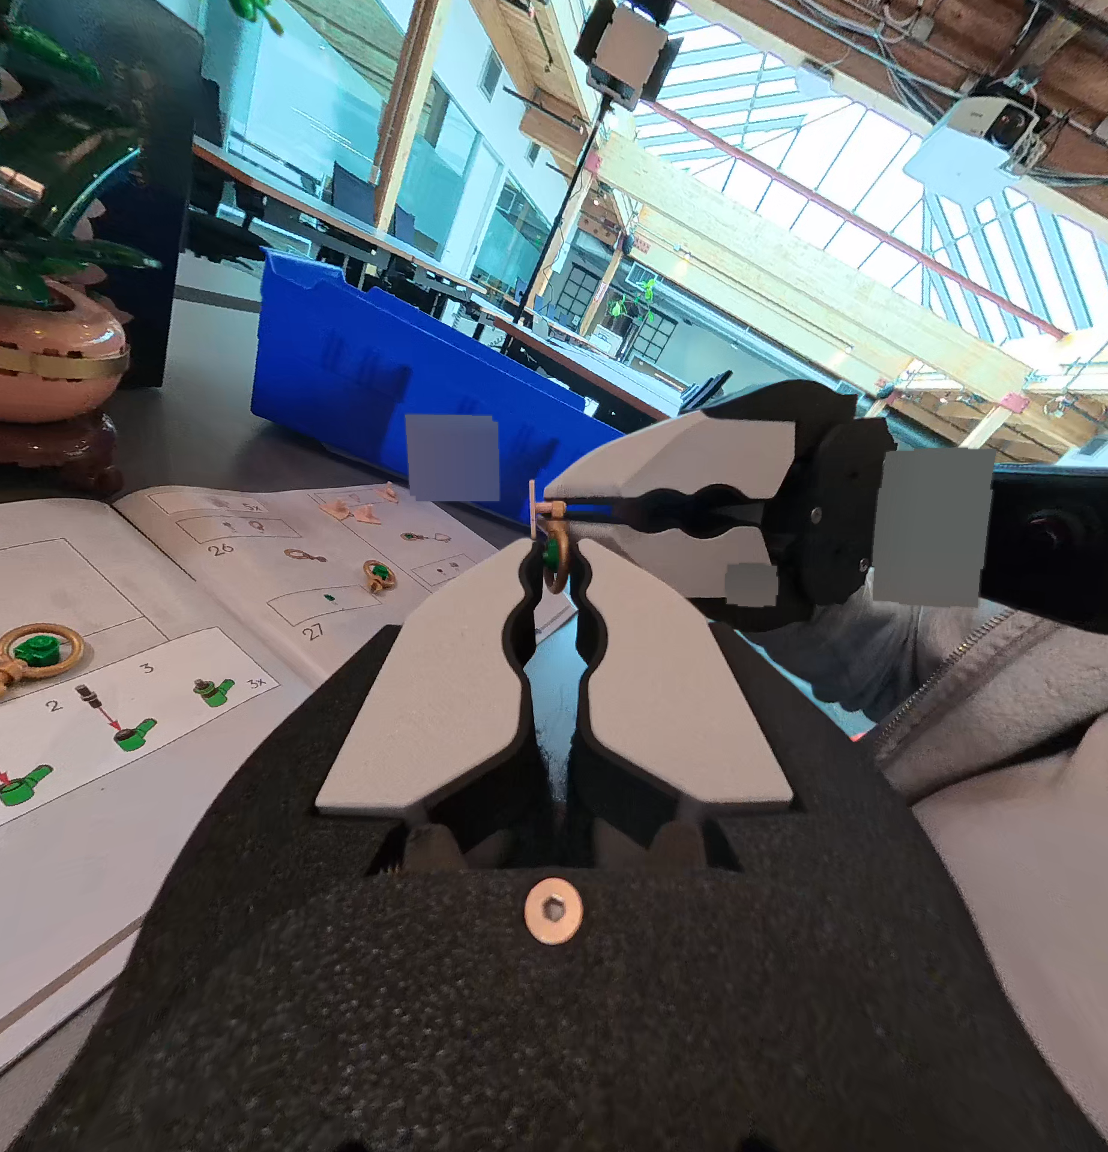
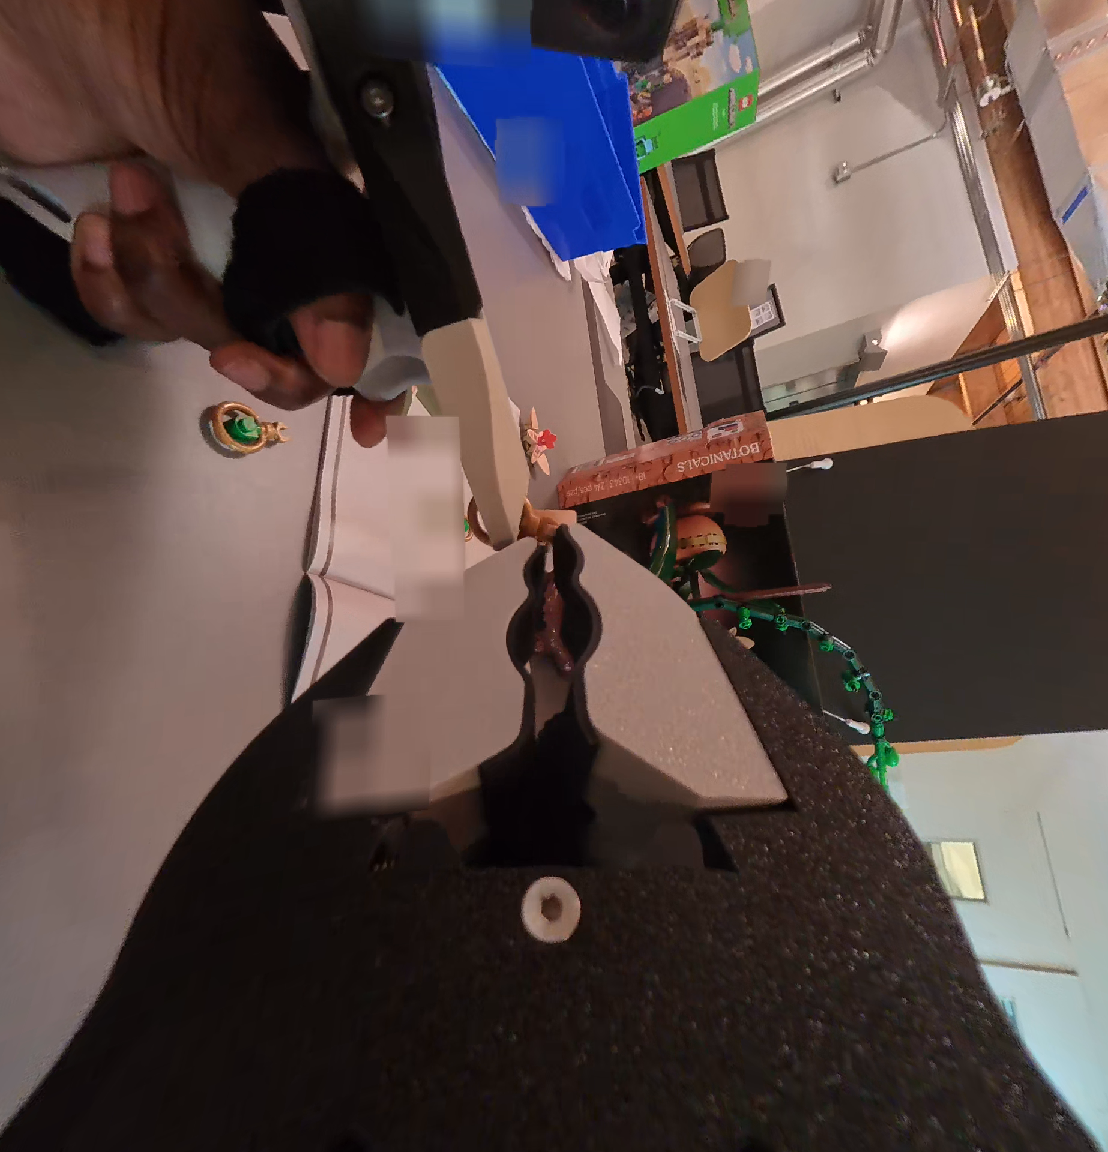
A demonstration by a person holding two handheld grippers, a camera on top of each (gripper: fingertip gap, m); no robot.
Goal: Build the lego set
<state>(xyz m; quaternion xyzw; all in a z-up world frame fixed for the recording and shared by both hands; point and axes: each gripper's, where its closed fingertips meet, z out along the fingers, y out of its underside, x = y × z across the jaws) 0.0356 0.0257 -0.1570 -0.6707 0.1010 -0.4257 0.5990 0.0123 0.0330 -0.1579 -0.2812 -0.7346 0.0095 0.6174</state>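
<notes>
My left gripper (image 1: 554, 550) is shut on a gold ring with a green stud piece (image 1: 554, 564) and holds it above the open instruction booklet (image 1: 165, 598). My right gripper (image 1: 548, 508) comes in from the right. It is shut on a small pale pink piece (image 1: 534, 514) and presses it against the ring's clip end. In the right wrist view my right gripper (image 2: 548, 541) meets the left gripper's finger (image 2: 476, 424), with the gold ring (image 2: 533, 518) showing at both sides of that finger. The pale piece is mostly hidden there.
A second gold ring with a green piece (image 2: 243, 427) lies on the grey table. Loose petals (image 1: 352, 508) and ring pieces (image 1: 377, 573) lie on the booklet. A blue bin (image 1: 352, 374), a pink potted lego plant (image 1: 46, 349), a green vine (image 2: 819, 642) and a set box (image 2: 664, 464) stand around.
</notes>
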